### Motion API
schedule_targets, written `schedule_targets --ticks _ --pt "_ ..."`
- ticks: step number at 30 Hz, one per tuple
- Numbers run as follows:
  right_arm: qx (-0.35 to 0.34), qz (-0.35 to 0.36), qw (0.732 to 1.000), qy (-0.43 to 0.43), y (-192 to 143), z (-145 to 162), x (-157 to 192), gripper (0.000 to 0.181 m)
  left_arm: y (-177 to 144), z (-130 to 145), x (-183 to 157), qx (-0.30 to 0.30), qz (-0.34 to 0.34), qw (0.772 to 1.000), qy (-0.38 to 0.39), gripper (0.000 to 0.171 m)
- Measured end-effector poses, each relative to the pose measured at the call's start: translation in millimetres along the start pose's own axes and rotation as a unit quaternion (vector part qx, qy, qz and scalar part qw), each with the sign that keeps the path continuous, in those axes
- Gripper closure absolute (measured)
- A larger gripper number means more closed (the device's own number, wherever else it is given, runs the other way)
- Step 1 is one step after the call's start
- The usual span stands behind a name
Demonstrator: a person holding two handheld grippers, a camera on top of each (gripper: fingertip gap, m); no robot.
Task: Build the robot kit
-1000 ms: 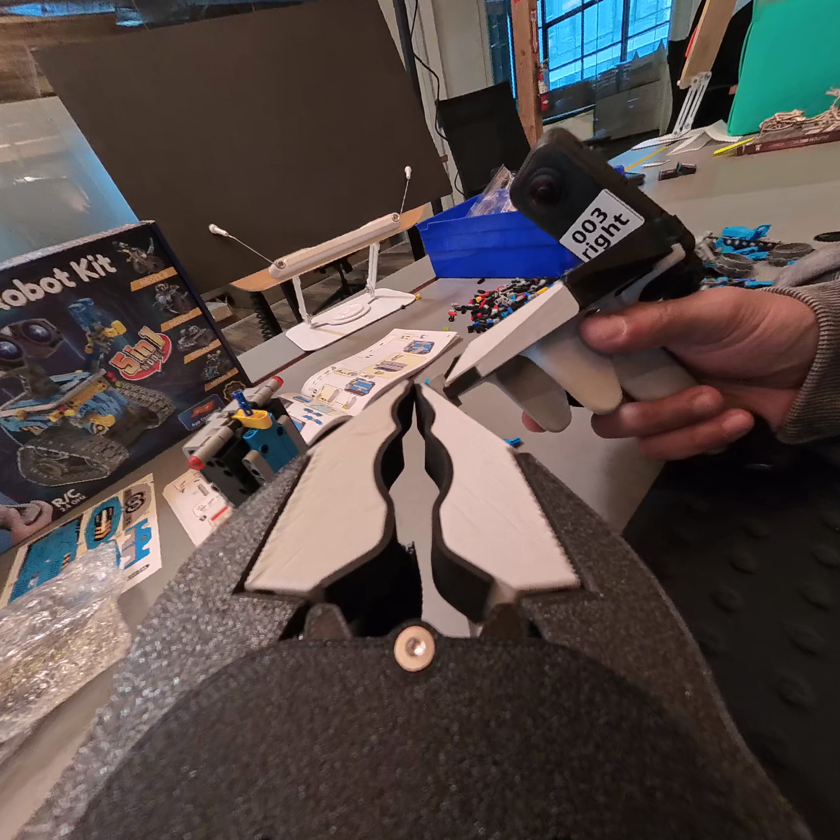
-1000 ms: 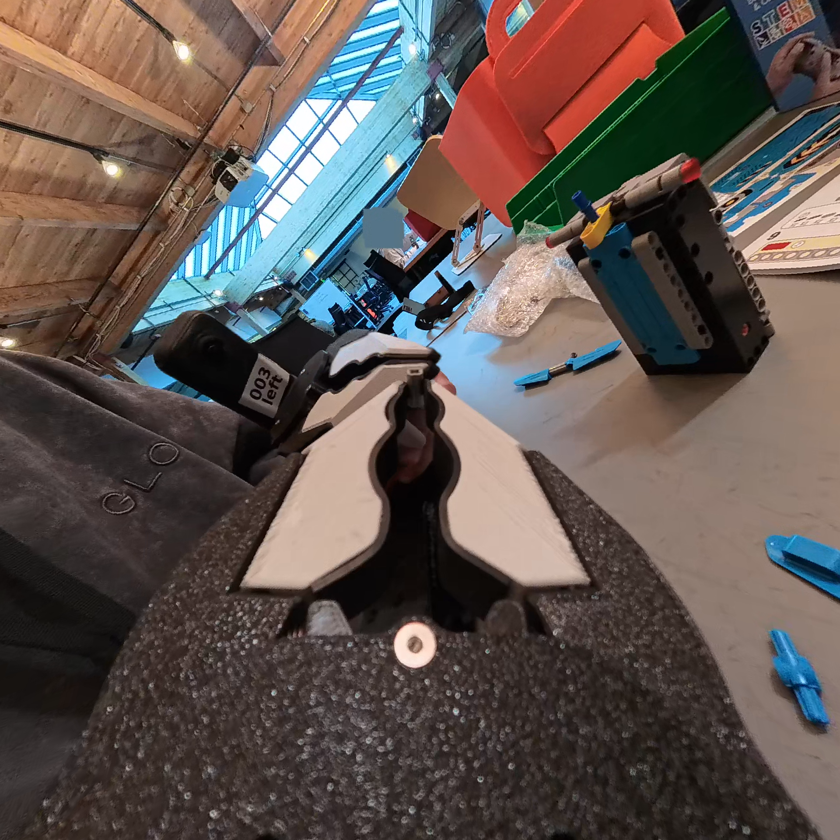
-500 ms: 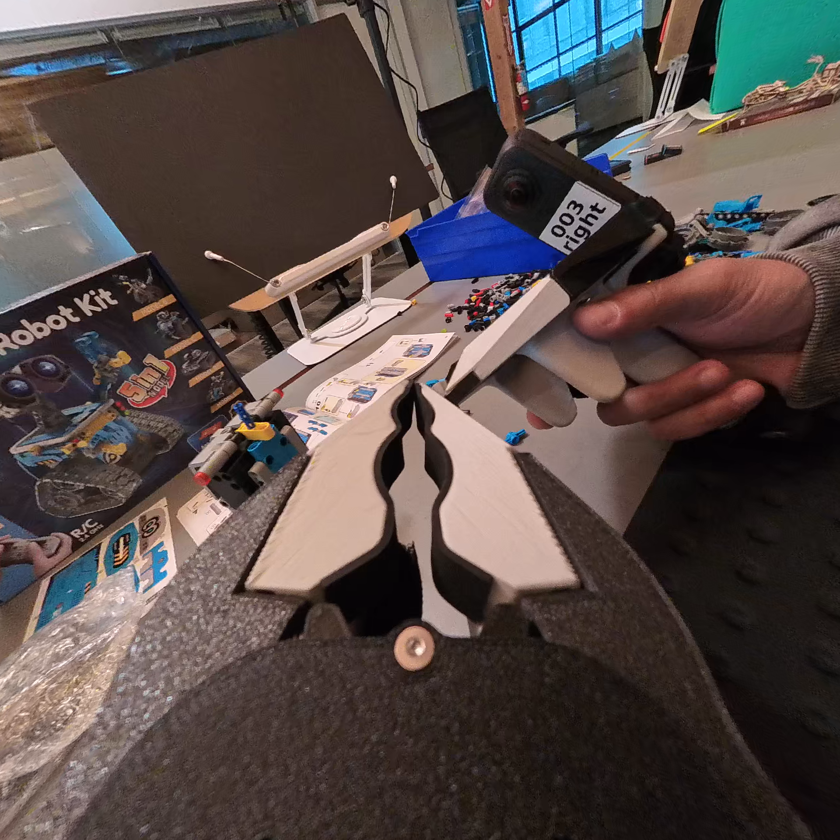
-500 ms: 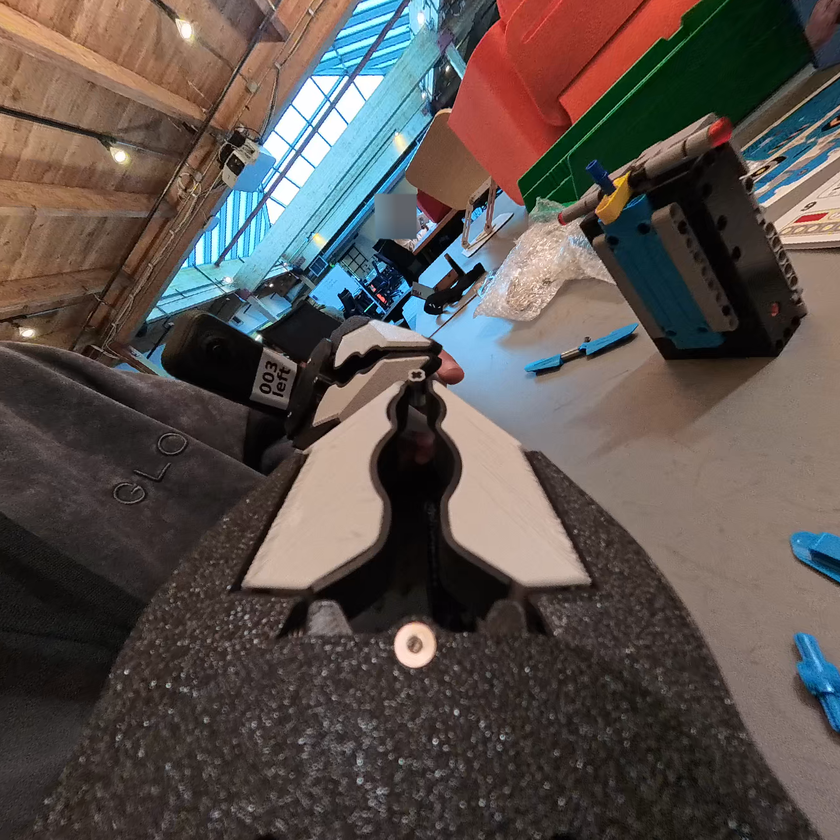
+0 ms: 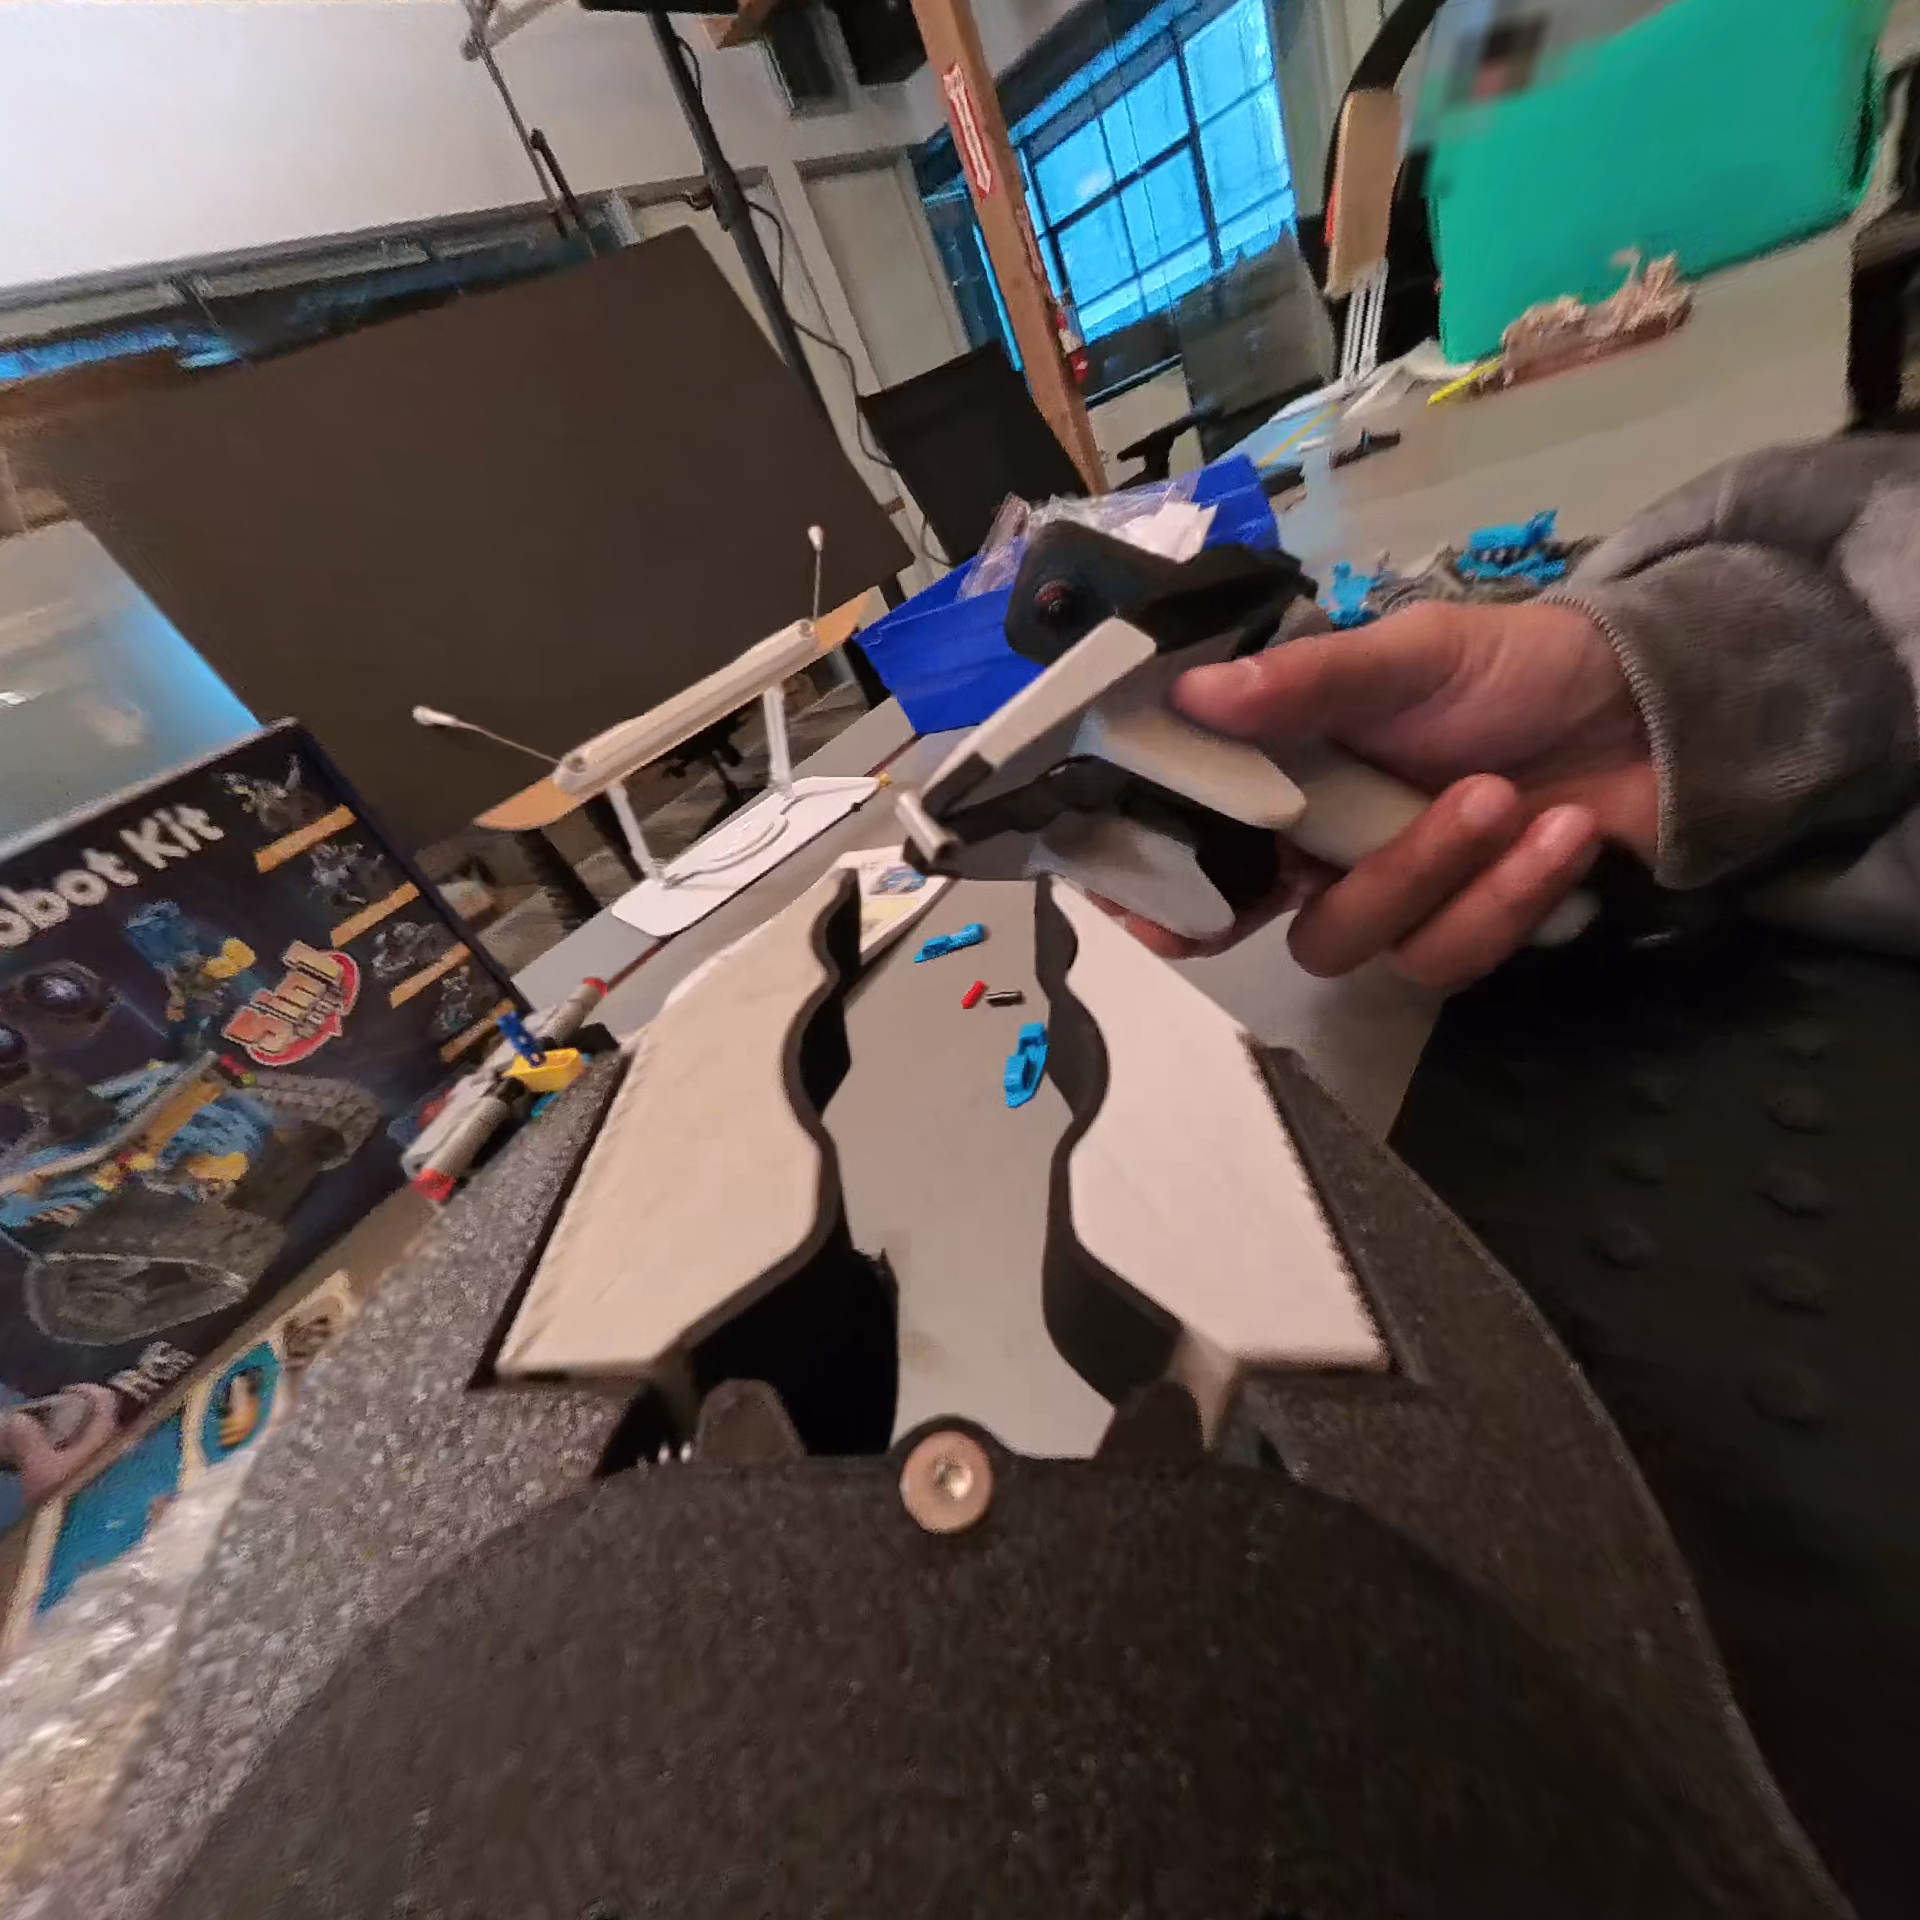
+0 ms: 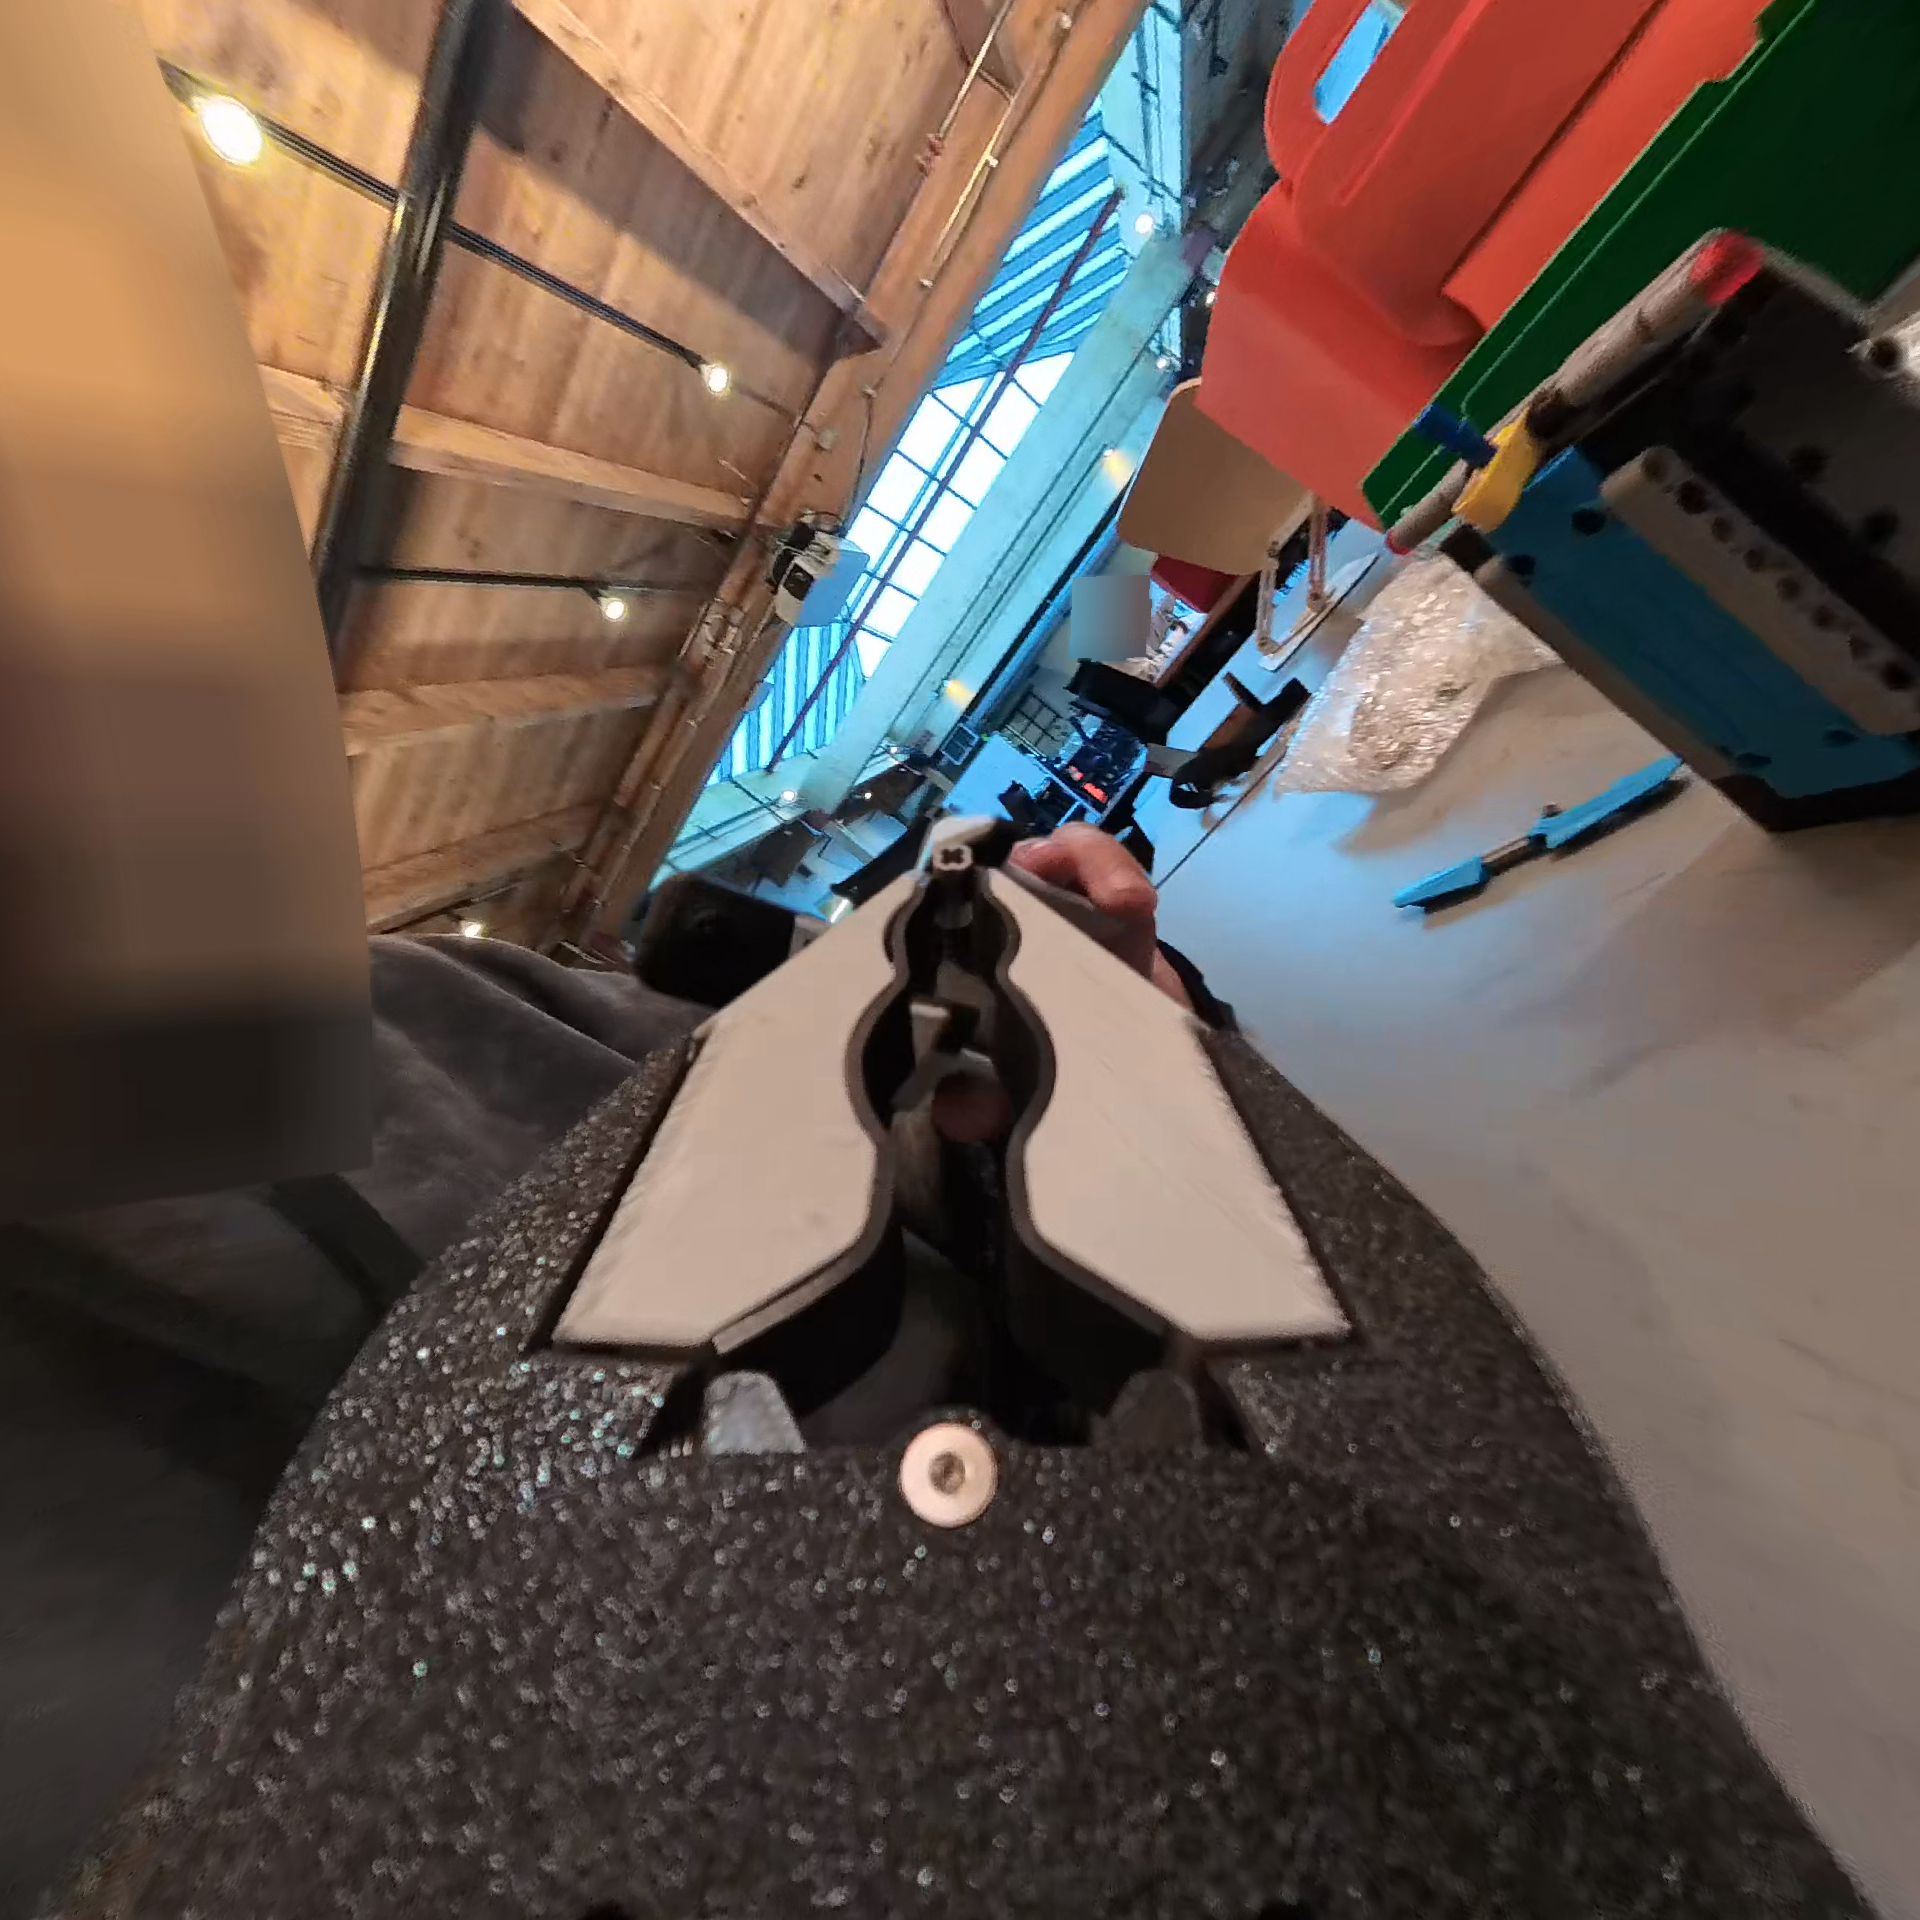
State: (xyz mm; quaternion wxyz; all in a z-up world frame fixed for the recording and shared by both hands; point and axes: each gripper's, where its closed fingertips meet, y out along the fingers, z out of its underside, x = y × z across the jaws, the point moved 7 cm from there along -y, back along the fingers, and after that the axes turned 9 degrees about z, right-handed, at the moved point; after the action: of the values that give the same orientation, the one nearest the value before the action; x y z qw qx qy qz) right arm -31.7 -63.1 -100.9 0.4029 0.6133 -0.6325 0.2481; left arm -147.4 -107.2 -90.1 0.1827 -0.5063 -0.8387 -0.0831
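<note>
Left gripper point(image 5: 940, 914) spread, empty, above the surface point(image 5: 935, 1122). Right gripper point(image 6: 954, 871) pinches what looks like a small grey axle piece point(image 6: 953, 856).

Kit box point(image 5: 177, 1039) stands left of brick assembly point(image 5: 499, 1091).

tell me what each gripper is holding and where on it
The right gripper pinches a small grey axle piece near its end at the fingertips. The left gripper is open and holds nothing.
</note>
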Motion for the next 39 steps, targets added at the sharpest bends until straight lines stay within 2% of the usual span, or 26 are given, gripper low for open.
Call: schedule_targets --ticks 5,12,17,18,23,27,29,30,32,39 --pt "0.010 0.007 1.000 -0.008 3 4 1 0.175 2 -3 -1 0.003 -0.045 0.998 0.046 0.153" --pt "0.020 0.015 1.000 -0.002 5 6 -2 0.174 2 0 -4 0.008 -0.035 0.997 0.064 0.164" --pt "0.014 0.005 1.000 0.006 0 2 -2 0.170 -4 -3 1 -0.012 -0.015 1.000 0.020 0.165" --pt "0.013 -0.001 1.000 0.008 -1 1 -1 0.173 -4 -3 1 -0.015 -0.009 1.000 0.016 0.165" --pt "0.016 0.008 1.000 -0.005 -2 1 -1 0.177 -2 -1 -4 -0.001 -0.003 0.999 0.032 0.165" --pt "0.017 0.012 1.000 -0.002 -2 1 -2 0.171 -1 1 -3 0.010 -0.007 0.999 0.034 0.165" --pt "0.020 0.025 0.999 0.000 -1 1 -5 0.158 -1 0 -3 0.008 -0.009 0.999 0.035 0.165" --pt "0.025 0.028 0.999 -0.001 0 2 -5 0.156 -1 1 -4 0.009 -0.006 0.999 0.034 0.165" --pt "0.033 0.024 0.999 -0.013 0 4 -2 0.174 0 1 -4 0.010 -0.004 0.999 0.036 0.165" --pt "0.054 -0.007 0.998 0.013 1 7 -1 0.175 -1 -2 -9 -0.003 -0.005 0.998 0.056 0.165"
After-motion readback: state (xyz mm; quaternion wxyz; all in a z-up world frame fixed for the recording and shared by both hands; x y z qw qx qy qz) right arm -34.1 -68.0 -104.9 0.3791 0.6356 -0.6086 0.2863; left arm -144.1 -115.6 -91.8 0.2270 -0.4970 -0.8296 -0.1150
